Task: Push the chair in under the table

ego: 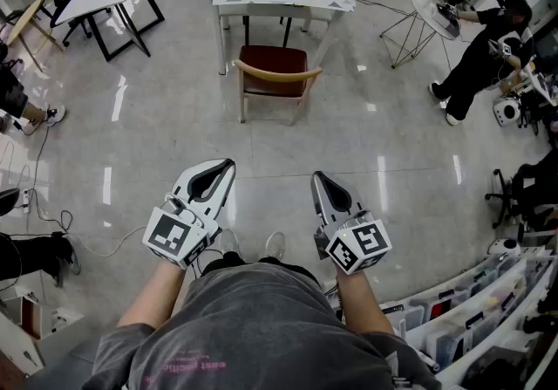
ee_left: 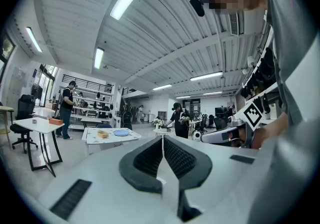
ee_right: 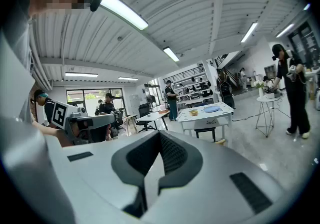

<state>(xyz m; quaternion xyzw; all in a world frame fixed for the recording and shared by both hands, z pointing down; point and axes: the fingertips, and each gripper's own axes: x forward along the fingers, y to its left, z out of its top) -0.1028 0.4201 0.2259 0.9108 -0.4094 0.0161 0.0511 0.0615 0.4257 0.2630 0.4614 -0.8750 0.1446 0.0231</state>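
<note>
Right now you stand well back from the chair (ego: 272, 74), which sits at twelve o'clock, pulled out from the table (ego: 279, 3) with its curved backrest facing you. Your left gripper (ego: 228, 165) and right gripper (ego: 317, 177) both have their jaws pressed together on nothing. The approach looks like the step in hand. Next, walk forward and set both closed tips against the backrest to push.
</note>
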